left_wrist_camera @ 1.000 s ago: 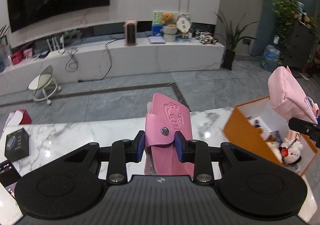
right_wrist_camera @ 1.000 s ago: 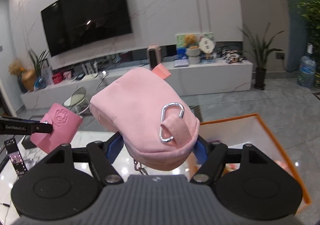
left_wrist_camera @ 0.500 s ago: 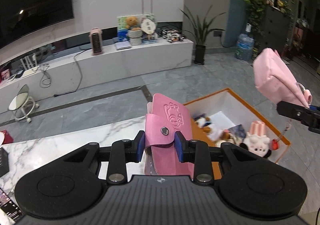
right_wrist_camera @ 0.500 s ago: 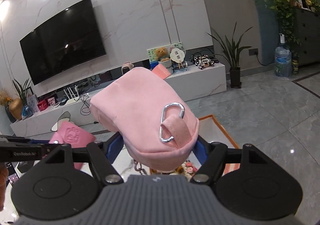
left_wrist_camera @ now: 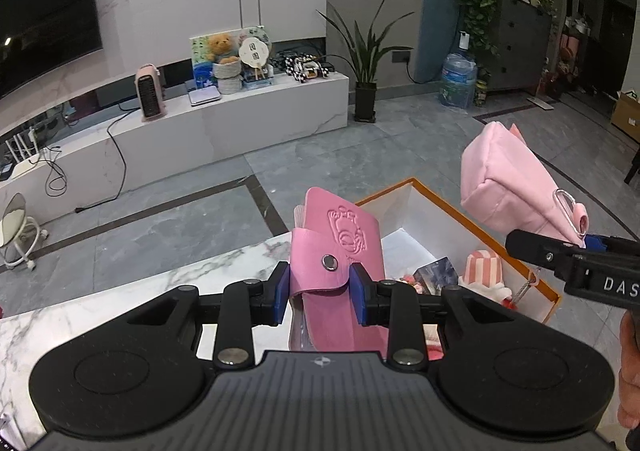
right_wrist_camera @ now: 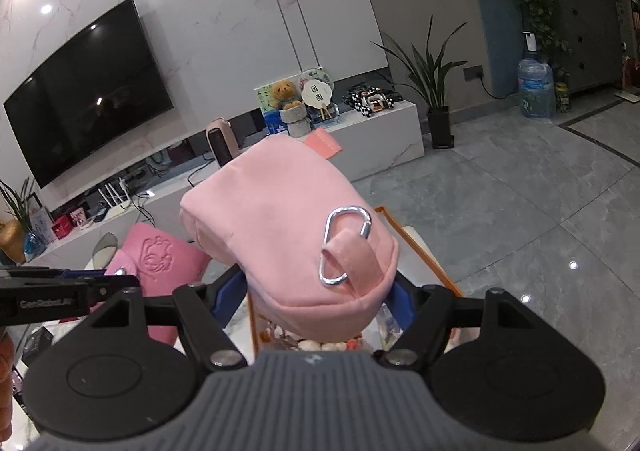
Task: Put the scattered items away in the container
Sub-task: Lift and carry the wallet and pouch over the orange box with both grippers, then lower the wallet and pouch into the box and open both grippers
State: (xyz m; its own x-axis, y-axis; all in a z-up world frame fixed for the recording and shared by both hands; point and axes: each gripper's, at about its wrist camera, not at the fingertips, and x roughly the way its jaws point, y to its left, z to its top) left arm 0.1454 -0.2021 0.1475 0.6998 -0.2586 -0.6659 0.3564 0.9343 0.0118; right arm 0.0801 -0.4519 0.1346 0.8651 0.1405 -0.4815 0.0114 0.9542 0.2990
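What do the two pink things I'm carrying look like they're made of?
The wallet looks like smooth leather or imitation leather: faint sheen, embossed cartoon, metal snap. The pouch looks like soft matte fabric, perhaps fleece or suede-like cloth, with sewn seams, a fabric loop and a shiny metal clip.

**Soft Pinks Over Polished Stone**

The card wallet [left_wrist_camera: 340,247] looks like smooth embossed leather with a shiny metal snap. Right of it, the pouch [right_wrist_camera: 288,227] is matt, brushed cloth carrying a bright metal carabiner [right_wrist_camera: 346,245]. Beneath the wallet, the marble tabletop [left_wrist_camera: 120,303] is glossy; the box [left_wrist_camera: 448,211] looks like matt cardboard.
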